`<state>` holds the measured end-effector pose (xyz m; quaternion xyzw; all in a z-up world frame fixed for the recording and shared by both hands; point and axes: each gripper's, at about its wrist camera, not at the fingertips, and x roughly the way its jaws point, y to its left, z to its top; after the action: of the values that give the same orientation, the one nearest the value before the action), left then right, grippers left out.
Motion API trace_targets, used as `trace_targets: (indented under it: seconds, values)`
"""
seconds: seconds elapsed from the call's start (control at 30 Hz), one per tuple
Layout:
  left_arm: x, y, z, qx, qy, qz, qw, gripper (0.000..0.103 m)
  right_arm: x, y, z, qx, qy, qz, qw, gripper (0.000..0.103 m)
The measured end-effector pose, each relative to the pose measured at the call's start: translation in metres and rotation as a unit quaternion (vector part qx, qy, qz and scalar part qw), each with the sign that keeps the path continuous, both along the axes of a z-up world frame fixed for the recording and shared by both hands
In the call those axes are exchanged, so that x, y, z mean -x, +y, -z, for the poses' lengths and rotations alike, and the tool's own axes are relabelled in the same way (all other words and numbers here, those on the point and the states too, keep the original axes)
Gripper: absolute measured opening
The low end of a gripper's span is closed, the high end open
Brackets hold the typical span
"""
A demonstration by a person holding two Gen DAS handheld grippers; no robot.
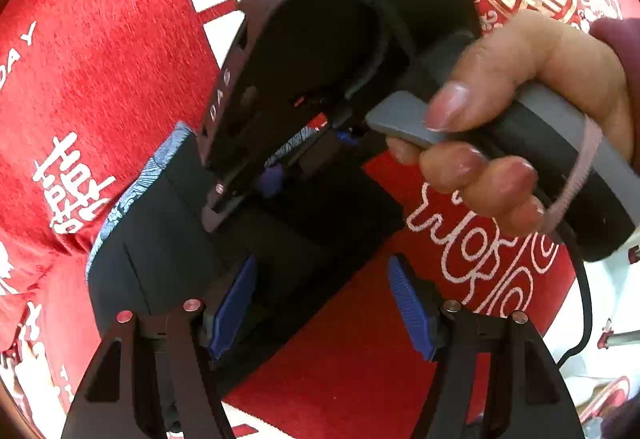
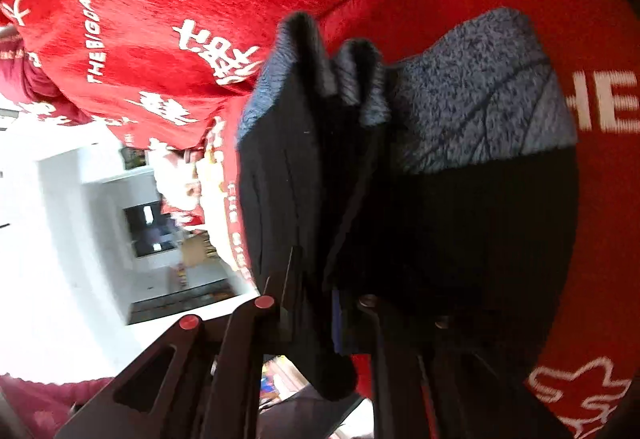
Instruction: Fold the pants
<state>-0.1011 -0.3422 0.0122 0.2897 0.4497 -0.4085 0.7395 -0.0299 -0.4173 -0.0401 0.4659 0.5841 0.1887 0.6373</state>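
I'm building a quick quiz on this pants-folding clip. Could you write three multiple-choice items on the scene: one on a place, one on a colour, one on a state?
1. Where do the pants lie?
A. on a red printed cloth
B. in a basket
C. on a bare wooden floor

2. What colour are the pads on the left gripper?
A. yellow
B. blue
C. white

3. How does the right gripper stand?
A. wide open above the cloth
B. out of sight in both views
C. shut on the pants

Answers:
1 A: the red cloth with white lettering spreads under and around the dark pants.
2 B: both ribbed pads show blue, standing apart with nothing pinched.
3 C: in the right wrist view the dark fabric is bunched between the closed fingers.
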Motion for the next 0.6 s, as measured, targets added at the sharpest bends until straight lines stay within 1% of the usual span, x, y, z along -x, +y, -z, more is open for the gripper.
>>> trace_targets:
  seconds: [0.03, 0.13, 0.17, 0.3, 0.4, 0.47, 0.53, 0.6]
  values:
    - [0.000, -0.001, -0.005, 0.008, -0.001, 0.004, 1.0000, 0.069, 0.000, 0.001, -0.011, 0.005, -0.021, -0.005, 1.000, 0.012]
    - [0.002, -0.009, -0.016, 0.027, -0.002, 0.012, 0.9996, 0.069, 0.003, 0.000, -0.029, -0.015, -0.055, -0.008, 0.998, 0.012]
    - [0.004, -0.013, -0.020, 0.035, 0.001, 0.016, 0.9992, 0.069, 0.005, -0.002, -0.035, -0.015, -0.060, -0.009, 0.998, 0.012]
    - [0.012, -0.029, -0.026, 0.059, 0.015, 0.027, 0.9978, 0.069, 0.015, -0.010, -0.044, -0.017, -0.061, 0.004, 0.998, 0.012]
    - [0.019, -0.040, -0.023, 0.069, 0.026, 0.037, 0.9966, 0.069, 0.029, -0.022, -0.040, -0.023, -0.054, 0.017, 0.998, 0.012]
    - [0.022, -0.046, -0.017, 0.069, 0.039, 0.041, 0.9960, 0.069, 0.037, -0.029, -0.034, -0.024, -0.047, 0.016, 0.998, 0.012]
    - [0.025, -0.049, -0.010, 0.064, 0.041, 0.043, 0.9962, 0.069, 0.038, -0.027, -0.031, -0.019, -0.042, 0.012, 0.999, 0.012]
    - [0.027, -0.048, -0.005, 0.054, 0.045, 0.043, 0.9966, 0.069, 0.034, -0.022, -0.027, -0.001, -0.034, 0.005, 0.999, 0.012]
